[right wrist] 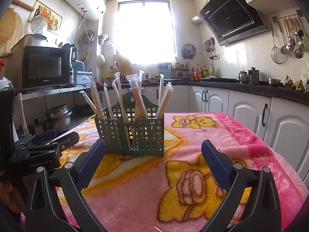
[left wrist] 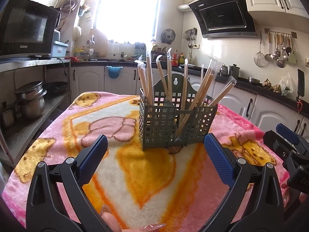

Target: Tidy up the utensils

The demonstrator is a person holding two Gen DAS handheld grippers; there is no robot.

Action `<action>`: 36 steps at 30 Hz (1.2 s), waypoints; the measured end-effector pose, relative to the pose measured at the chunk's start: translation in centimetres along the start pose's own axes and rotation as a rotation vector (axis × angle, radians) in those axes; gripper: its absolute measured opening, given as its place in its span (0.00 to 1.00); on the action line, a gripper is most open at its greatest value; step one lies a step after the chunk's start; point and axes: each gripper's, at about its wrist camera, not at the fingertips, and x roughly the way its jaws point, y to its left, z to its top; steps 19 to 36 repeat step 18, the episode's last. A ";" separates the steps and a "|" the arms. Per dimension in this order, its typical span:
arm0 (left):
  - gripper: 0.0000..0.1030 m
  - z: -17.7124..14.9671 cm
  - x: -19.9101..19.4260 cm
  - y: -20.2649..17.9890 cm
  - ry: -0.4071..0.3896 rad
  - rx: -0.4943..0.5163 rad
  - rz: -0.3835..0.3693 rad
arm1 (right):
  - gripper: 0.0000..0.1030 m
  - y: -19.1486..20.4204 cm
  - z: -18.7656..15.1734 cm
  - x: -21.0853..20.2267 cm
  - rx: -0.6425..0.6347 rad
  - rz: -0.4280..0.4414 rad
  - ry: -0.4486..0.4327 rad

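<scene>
Chopstick (left wrist: 195,100) bottoms behind caddy (left wrist: 158,123) lattice

Blown-out window (right wrist: 144,32) backlights sharp, fisheye-bent frames with dark corners

Both cameras looked forward along their own tool's 2 fingers, low over the worktop and toward the bright window (left wrist: 127,9) at the far wall. The left wrist view sat on the left, facing slightly rightward, with the green utensil holder (left wrist: 173,123) near and centred; the right tool (left wrist: 285,135) showed at its right edge. The right wrist view sat on the right, with the same utensil holder (right wrist: 129,133) left of centre and the left tool (right wrist: 44,141) at its left edge. Both views shared the holder, the pink blanket (right wrist: 222,154), the window, the microwave (left wrist: 25,31) and the range hood (left wrist: 222,13).
</scene>
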 end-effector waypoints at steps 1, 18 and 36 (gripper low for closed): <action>0.90 0.0 0.0 0.1 0.002 -0.004 0.002 | 0.94 0.0 0.0 0.0 0.001 0.000 0.000; 0.90 2.6 6.8 10.3 0.417 -0.109 0.270 | 0.94 -14.1 1.6 8.5 0.136 -0.393 0.456; 0.90 2.6 6.8 10.3 0.417 -0.109 0.270 | 0.94 -14.1 1.6 8.5 0.136 -0.393 0.456</action>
